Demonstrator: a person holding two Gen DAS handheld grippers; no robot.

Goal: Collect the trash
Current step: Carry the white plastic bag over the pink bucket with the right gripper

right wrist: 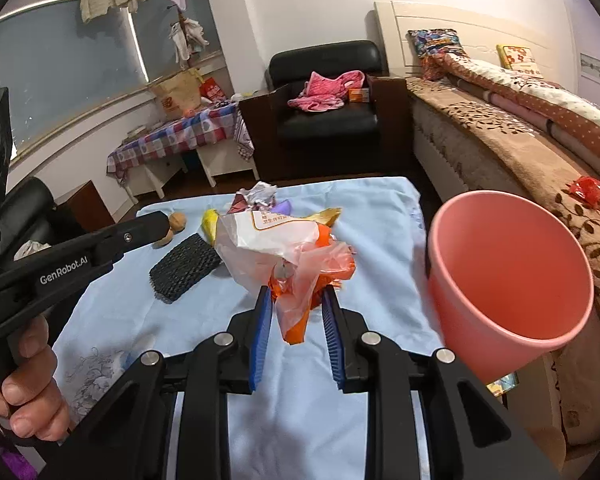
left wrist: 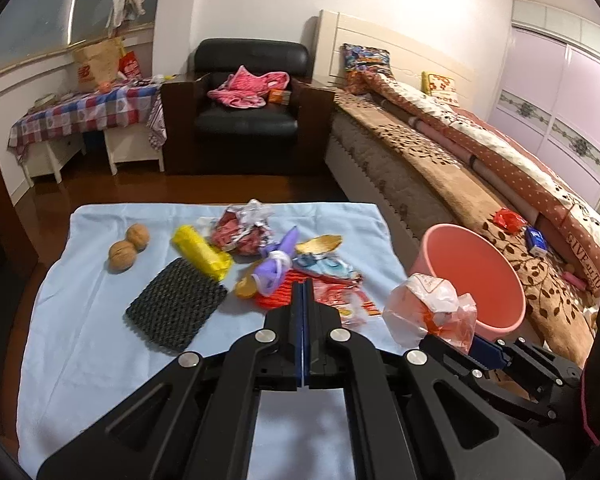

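Pinched between the right gripper's (right wrist: 296, 312) ribbed blue jaws, a crinkled translucent plastic bag (right wrist: 284, 256) hangs above the cloth-covered tabletop's (right wrist: 340, 400) right edge, beside a smooth pink bucket (right wrist: 512, 280); left gripper (left wrist: 305, 312) pressed together, empty.

Black armchair (left wrist: 246, 116) — pink cloth (left wrist: 248, 88) on it, checkered-cloth table (left wrist: 84, 110), perhaps quilted bed (left wrist: 460, 152).

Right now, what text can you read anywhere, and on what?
"GenRobot.AI": left gripper, on its side.
"GIVE ALL TO": bed cover.
Orange print on the plastic bag held by the right gripper: too small to read.
Logo on the woven bag: blurred.
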